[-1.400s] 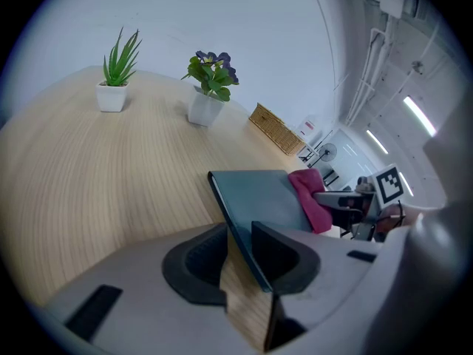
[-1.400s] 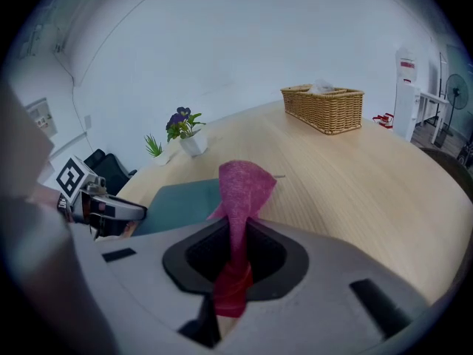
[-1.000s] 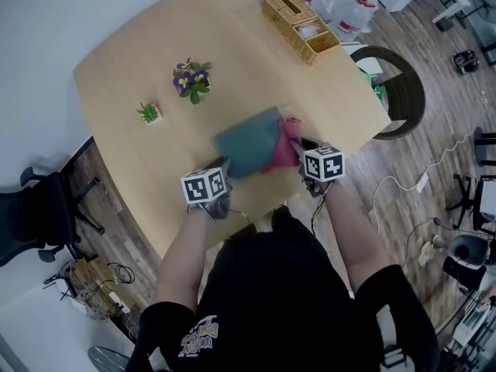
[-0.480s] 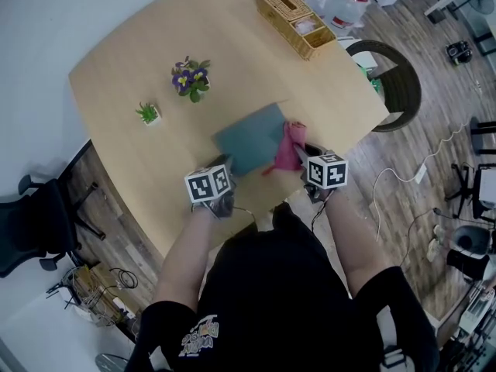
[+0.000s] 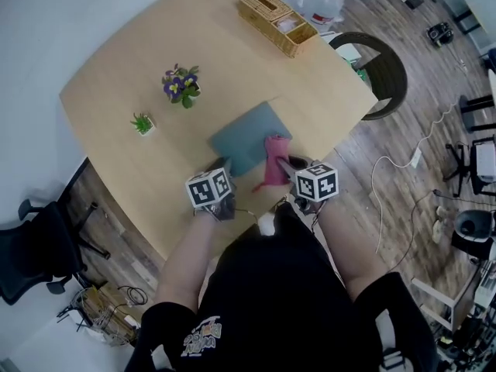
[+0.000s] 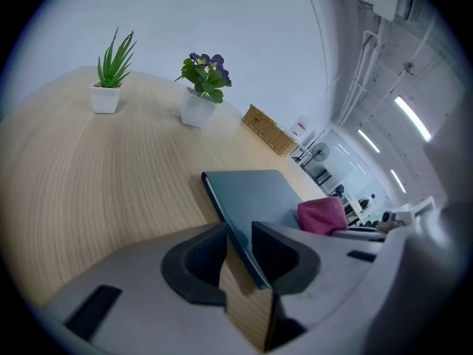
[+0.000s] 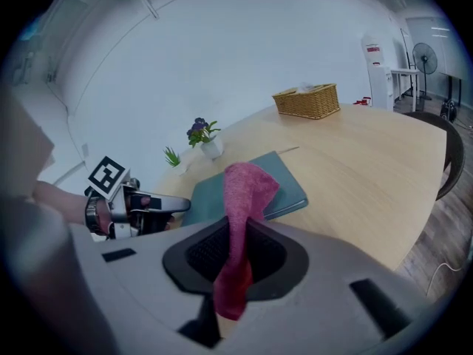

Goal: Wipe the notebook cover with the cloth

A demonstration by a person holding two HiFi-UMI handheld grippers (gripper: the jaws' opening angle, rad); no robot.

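A teal notebook [image 5: 248,136] lies flat on the round wooden table [image 5: 116,91], near the front edge. My left gripper [image 5: 223,169] is shut on the notebook's near corner; in the left gripper view the notebook [image 6: 255,198] runs in between the jaws of the left gripper [image 6: 238,254]. My right gripper [image 5: 285,166] is shut on a pink cloth [image 5: 273,167]. The cloth hangs over the notebook's near right part. In the right gripper view the cloth [image 7: 247,191] stands up out of the right gripper [image 7: 235,261], with the notebook [image 7: 284,183] behind it.
A purple flower pot [image 5: 178,84] and a small green plant [image 5: 142,122] stand beyond the notebook at the left. A wicker basket [image 5: 275,12] sits at the table's far edge. A dark round chair [image 5: 385,72] stands right of the table, an office chair [image 5: 35,246] at the left.
The right gripper has drawn the pink cloth from the notebook's right edge toward the person and a little left. The left gripper has kept its hold on the corner.
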